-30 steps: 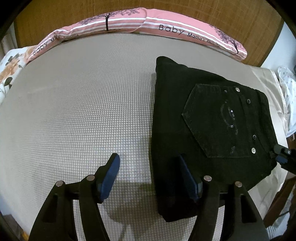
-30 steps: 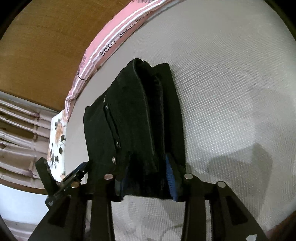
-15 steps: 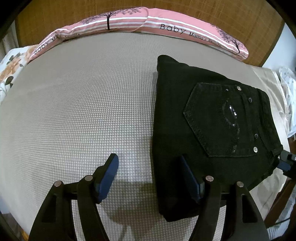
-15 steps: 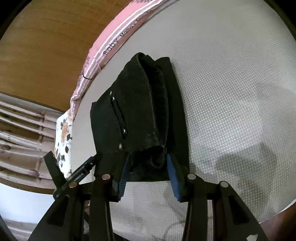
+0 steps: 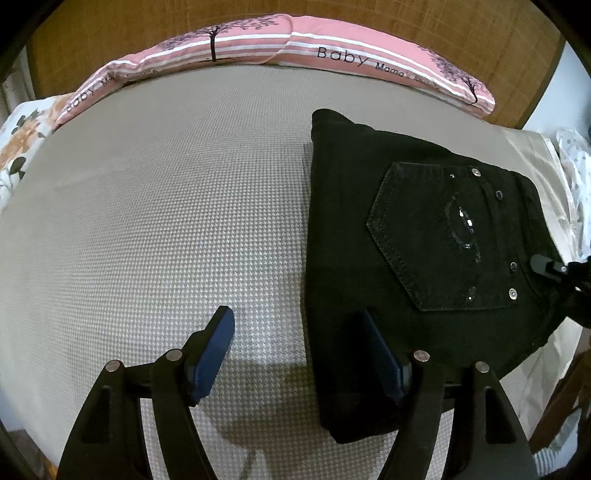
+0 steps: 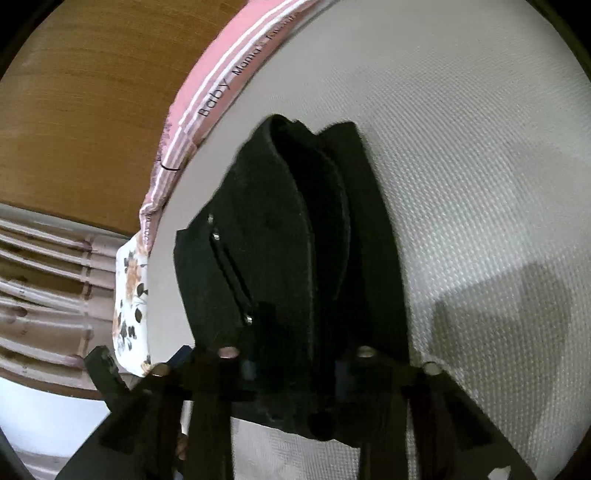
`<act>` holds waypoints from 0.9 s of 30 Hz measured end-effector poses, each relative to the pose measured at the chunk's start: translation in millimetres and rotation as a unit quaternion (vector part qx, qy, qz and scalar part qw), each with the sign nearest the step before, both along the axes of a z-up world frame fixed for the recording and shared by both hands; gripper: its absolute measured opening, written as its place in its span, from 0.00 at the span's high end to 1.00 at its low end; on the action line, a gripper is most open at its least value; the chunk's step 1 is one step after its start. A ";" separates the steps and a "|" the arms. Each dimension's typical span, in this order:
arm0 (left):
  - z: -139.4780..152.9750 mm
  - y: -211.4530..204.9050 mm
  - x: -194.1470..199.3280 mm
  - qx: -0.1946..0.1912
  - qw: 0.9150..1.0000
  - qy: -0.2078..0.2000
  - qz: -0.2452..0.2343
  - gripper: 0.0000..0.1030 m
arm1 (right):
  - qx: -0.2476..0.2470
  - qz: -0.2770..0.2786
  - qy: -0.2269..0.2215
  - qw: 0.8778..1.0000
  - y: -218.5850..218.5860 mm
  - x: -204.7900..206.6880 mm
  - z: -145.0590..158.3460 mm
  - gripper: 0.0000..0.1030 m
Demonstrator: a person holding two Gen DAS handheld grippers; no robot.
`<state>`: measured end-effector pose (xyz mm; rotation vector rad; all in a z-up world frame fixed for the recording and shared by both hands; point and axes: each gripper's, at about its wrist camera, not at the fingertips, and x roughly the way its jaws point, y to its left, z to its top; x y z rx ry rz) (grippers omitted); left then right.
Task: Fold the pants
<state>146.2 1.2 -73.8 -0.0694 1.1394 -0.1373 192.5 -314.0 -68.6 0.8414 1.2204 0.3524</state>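
The black pants (image 5: pixel 406 258) lie folded into a thick stack on the grey mattress (image 5: pixel 166 221), back pocket up. My left gripper (image 5: pixel 299 343) is open, low over the bed, its right finger over the stack's near left edge and its left finger over bare mattress. In the right wrist view the stack (image 6: pixel 295 258) is seen edge-on. My right gripper (image 6: pixel 291 365) sits around its near edge with the cloth between the fingers, and the view is blurred. It also shows at the right edge of the left wrist view (image 5: pixel 554 267).
A pink "Baby" bolster (image 5: pixel 295 48) runs along the wooden headboard (image 5: pixel 406 26) at the far side. A floral pillow (image 5: pixel 18 151) lies at the far left. The bed's right edge with pale cloth (image 5: pixel 554 173) is close to the pants.
My right gripper has pushed further onto the edge of the stack, which now fills the space between its fingers. My left gripper has barely moved and stays open.
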 end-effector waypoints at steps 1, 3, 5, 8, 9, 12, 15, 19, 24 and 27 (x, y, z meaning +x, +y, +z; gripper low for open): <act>0.6 0.7 -0.6 -0.002 1.000 0.000 0.000 0.30 | -0.005 0.001 -0.012 1.000 1.0 -2.8 8.2 0.83; 3.5 0.4 -2.5 -0.010 1.000 0.001 -0.001 0.30 | -0.020 0.005 -0.029 0.999 3.5 -8.2 23.2 0.84; 6.9 -2.4 -4.7 -0.010 1.000 -0.002 -0.007 0.30 | -0.032 0.008 -0.040 0.999 2.9 -12.0 32.6 0.85; 8.6 -8.2 -6.0 -0.007 1.000 -0.004 -0.020 0.30 | -0.040 0.000 -0.037 0.999 -3.6 -19.9 34.1 0.85; 7.2 -9.7 -6.5 -0.007 1.000 -0.003 -0.022 0.30 | -0.039 -0.002 -0.034 0.999 -6.4 -21.8 31.1 0.85; -0.5 -13.3 -4.2 -0.001 1.000 0.006 -0.023 0.30 | -0.053 -0.003 -0.012 0.999 -10.1 -24.4 8.1 0.84; -1.4 -15.7 -4.8 0.004 1.000 0.000 -0.027 0.30 | -0.061 -0.001 -0.013 0.998 -11.6 -24.4 0.2 0.81; -2.6 -16.3 -3.9 0.009 1.000 -0.001 -0.029 0.30 | -0.083 0.008 -0.015 0.996 -8.5 -23.3 5.6 0.77; -0.9 -17.6 -2.5 0.015 0.999 -0.001 -0.028 0.30 | -0.117 0.013 -0.019 0.993 -3.5 -25.7 17.7 0.73; -0.5 -18.1 -3.2 0.019 0.999 -0.002 -0.026 0.30 | -0.158 0.009 -0.038 0.987 -1.8 -29.1 33.3 0.72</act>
